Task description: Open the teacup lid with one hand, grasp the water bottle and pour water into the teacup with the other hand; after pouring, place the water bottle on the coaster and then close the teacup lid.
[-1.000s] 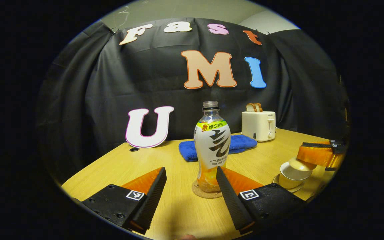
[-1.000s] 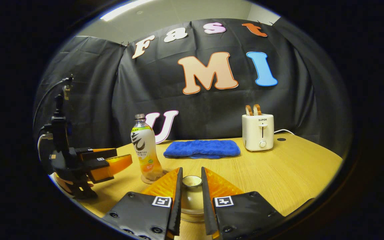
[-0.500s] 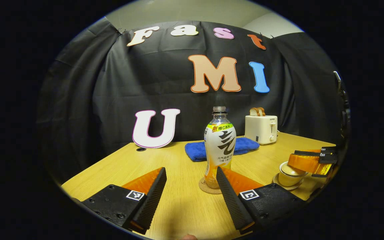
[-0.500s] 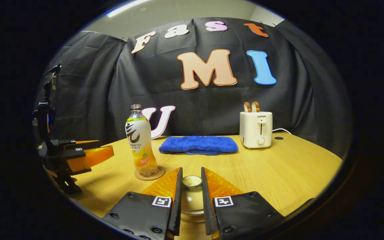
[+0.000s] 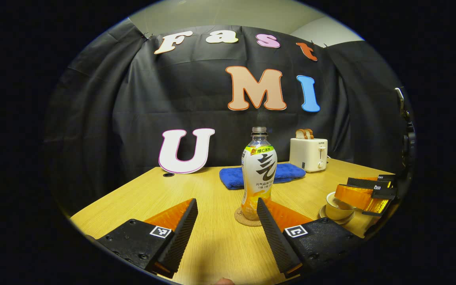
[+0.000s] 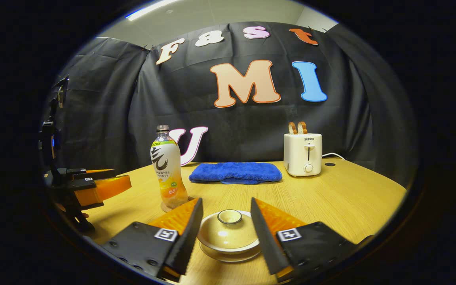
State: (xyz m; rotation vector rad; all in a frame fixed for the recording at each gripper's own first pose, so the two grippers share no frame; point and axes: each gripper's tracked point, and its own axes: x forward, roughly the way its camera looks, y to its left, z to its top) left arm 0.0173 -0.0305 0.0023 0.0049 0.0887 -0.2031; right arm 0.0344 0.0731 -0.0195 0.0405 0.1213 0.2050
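R gripper (image 6: 226,221) jaws now apart — lid (image 6: 228,229) released on teacup (image 6: 230,250).

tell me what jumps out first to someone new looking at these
The water bottle stands upright on a round coaster mid-table. The lidded teacup sits on its saucer between the right gripper's open fingers. At the back, a white toaster stands beside a blue towel.

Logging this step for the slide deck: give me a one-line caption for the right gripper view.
Right gripper open around the lidded teacup; water bottle upright on its coaster.
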